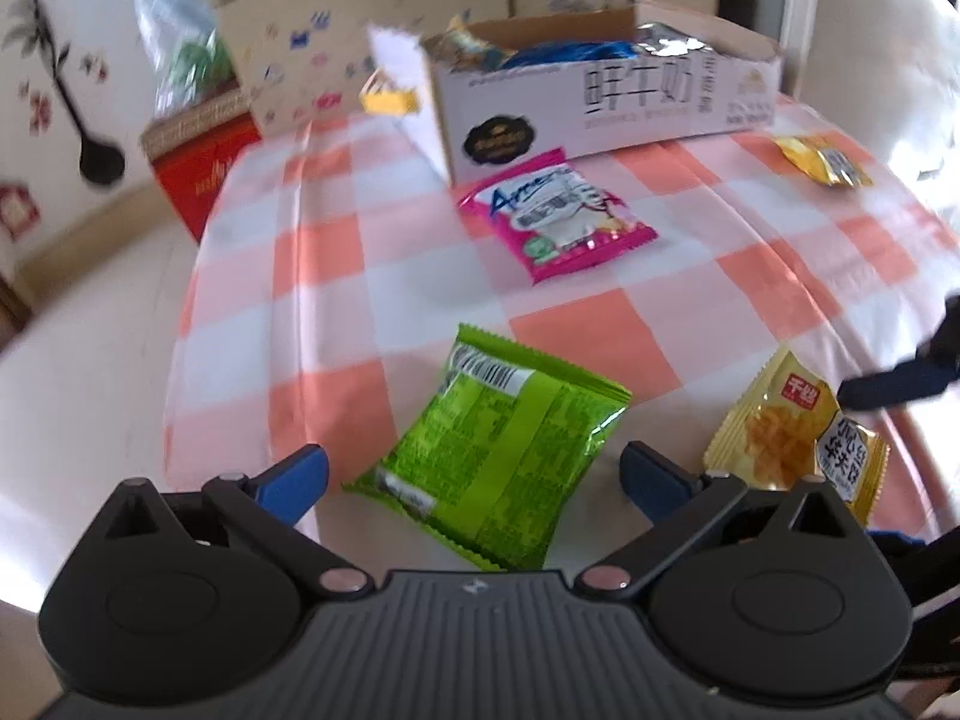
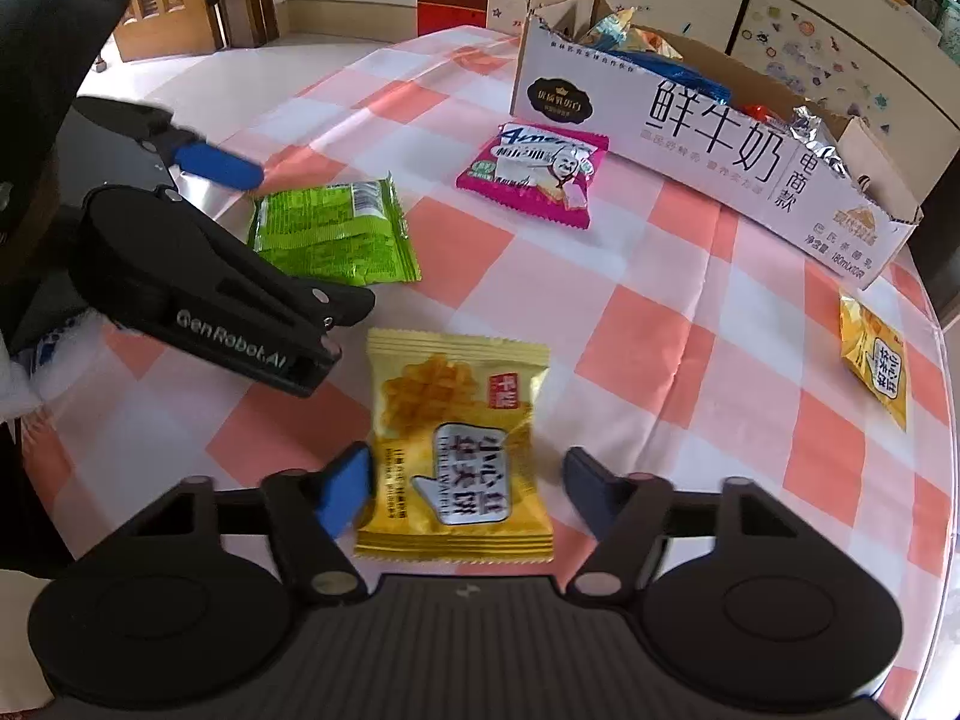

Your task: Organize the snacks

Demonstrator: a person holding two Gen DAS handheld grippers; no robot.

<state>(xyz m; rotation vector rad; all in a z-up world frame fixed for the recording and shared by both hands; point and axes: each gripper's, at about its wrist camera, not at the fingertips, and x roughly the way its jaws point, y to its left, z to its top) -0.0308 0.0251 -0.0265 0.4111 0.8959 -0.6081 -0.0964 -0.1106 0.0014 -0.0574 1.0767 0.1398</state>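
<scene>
A cardboard box (image 2: 708, 138) at twelve o'clock on the checked worktop (image 2: 690, 360) already holds several snacks; four packets remain outside. The left hand-held gripper (image 1: 474, 474) is spread wide around a green packet (image 1: 498, 450). The right hand-held gripper (image 2: 468, 486) straddles a yellow packet (image 2: 456, 444), one pad touching, not yet pinching.

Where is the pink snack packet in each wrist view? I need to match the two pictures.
Left wrist: pink snack packet, upper centre, just in front of the white carton.
Right wrist: pink snack packet, upper centre, left of the carton's printed front.
Shared landmark: white carton holding snacks.
</scene>
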